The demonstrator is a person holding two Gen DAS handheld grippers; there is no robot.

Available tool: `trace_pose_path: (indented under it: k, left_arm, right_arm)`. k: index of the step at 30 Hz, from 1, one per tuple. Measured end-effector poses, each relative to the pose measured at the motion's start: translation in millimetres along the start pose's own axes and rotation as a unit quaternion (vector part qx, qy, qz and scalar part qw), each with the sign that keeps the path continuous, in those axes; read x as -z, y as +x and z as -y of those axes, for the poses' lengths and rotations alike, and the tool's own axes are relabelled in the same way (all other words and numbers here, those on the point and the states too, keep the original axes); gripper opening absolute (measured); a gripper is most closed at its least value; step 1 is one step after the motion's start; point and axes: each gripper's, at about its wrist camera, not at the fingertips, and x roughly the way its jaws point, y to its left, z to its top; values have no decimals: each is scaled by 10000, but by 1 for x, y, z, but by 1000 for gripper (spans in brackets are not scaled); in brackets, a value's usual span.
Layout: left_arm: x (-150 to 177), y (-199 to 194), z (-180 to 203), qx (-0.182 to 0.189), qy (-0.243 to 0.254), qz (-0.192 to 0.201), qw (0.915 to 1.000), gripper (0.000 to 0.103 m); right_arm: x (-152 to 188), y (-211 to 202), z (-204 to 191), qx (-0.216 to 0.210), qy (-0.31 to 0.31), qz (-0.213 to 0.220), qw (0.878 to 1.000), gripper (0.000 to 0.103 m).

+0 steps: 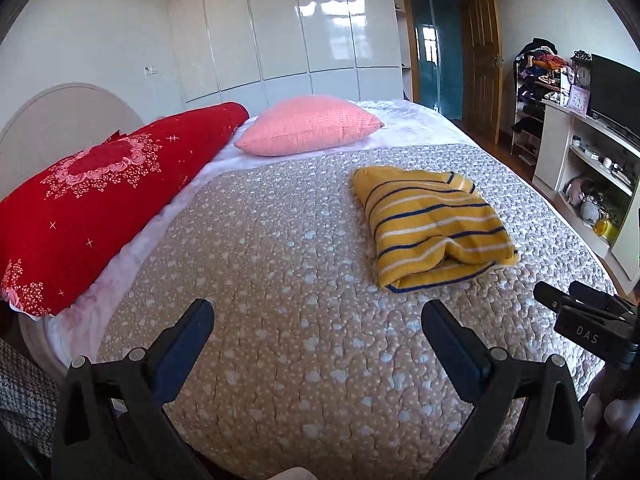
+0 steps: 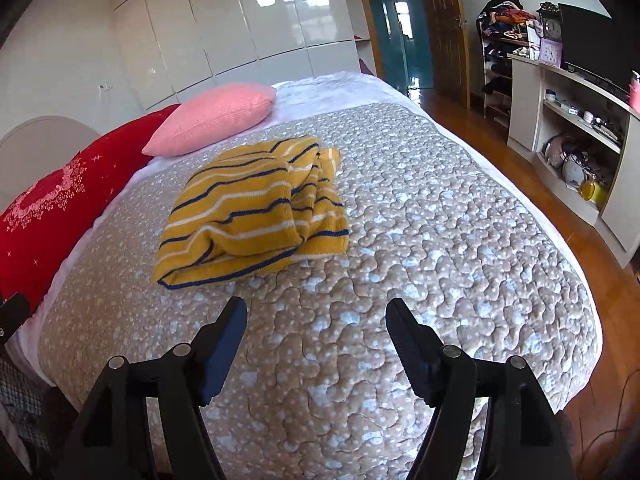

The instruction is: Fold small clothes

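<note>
Far off to the left of the left gripper [image 1: 318,312], one red floral pillow [image 1: 100,192] leans along the rounded headboard [image 1: 60,108], and one pink pillow [image 1: 308,124] lies beyond it, ahead and slightly left of the fingers; both sit at the head of the bed, probably pushed there to leave the quilted bedspread [image 1: 260,280] free as a working surface. The left gripper hovers low over that bedspread with its jaws spread wide and nothing between them. The single garment, a yellow striped sweater [image 1: 432,224], lies ahead and to the right of the left gripper, apart from its fingertips; it looks doubled over into a thick bundle, its blue-trimmed hem facing the gripper, though whether the fold is neat on the far side is hard to tell. From the right wrist view the same sweater [image 2: 252,208] lies ahead and to the left of the right gripper [image 2: 316,312], which is likewise released and empty, its tips short of the cloth. So the sweater lies between the two lines of approach, likely so each gripper can take one side. Counted: two pillows, one sweater, two grippers.
</note>
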Motion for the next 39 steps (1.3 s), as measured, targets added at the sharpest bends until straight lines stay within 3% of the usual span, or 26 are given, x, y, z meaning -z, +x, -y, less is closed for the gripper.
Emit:
trace_pose_path:
  k: [15,31,39]
  left_arm:
    - [6,9,1,113,-10,-165,9998,103]
    - [16,23,5,151,-49,-401,9991,103]
    - [17,25,4,158,-83,-440,9989,103]
  right_arm:
    - [8,12,-7,105,-118,-234,9996,78]
    - [22,15,-44,1164,-1199,-159,9858,78]
    - [22,14,-48,1228,-1331,-128,9834,78]
